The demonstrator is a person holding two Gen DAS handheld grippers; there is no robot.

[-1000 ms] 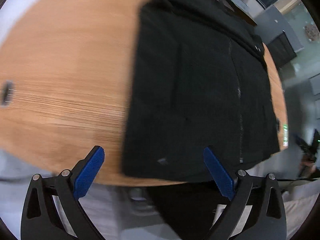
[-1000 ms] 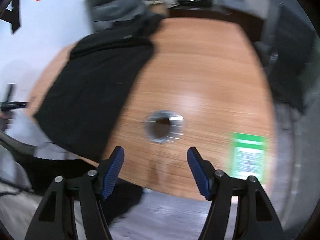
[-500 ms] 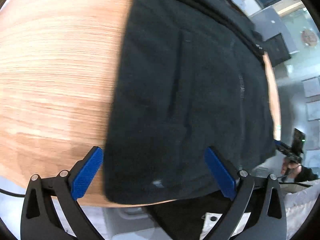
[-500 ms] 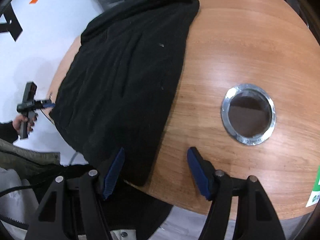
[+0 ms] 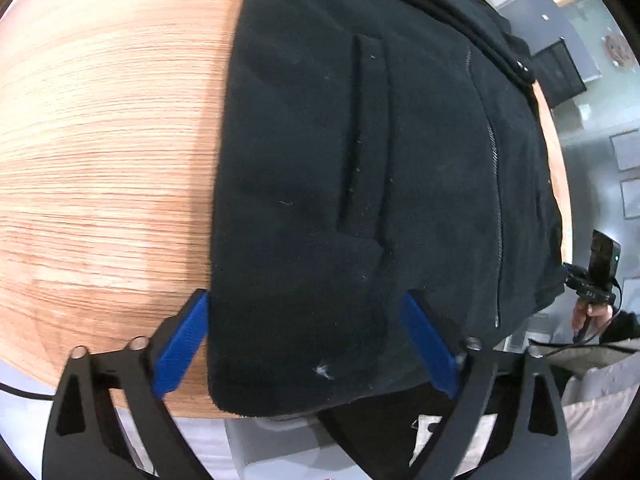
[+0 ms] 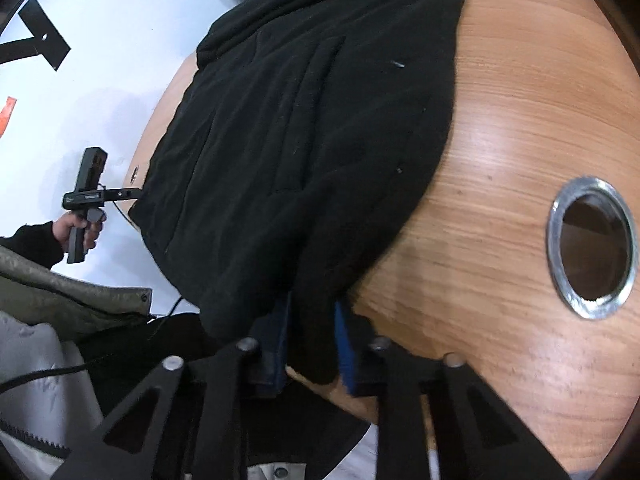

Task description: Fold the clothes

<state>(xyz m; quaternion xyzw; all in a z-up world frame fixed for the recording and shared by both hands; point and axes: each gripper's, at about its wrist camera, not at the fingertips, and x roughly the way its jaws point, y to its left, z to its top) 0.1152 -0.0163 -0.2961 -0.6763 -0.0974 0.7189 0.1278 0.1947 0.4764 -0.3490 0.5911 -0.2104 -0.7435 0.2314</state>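
Note:
A black fleece jacket (image 5: 380, 160) with a zip lies flat on the wooden table (image 5: 100, 160); its hem reaches the near table edge. My left gripper (image 5: 304, 340) is open, its blue pads straddling the jacket's near left hem corner. In the right wrist view the jacket (image 6: 300, 140) fills the left half. My right gripper (image 6: 314, 344) is shut on the jacket's near right hem corner at the table (image 6: 500, 160) edge; black cloth bunches between the blue pads.
A round metal cable grommet (image 6: 592, 246) sits in the table right of the jacket. The other hand-held gripper shows in each view (image 5: 596, 272) (image 6: 90, 196). A grey-green coat (image 6: 60, 296) lies below the table edge.
Both grippers moved in to the jacket's near hem. The right gripper closed on the hem corner. The left gripper came down around the other corner, still open.

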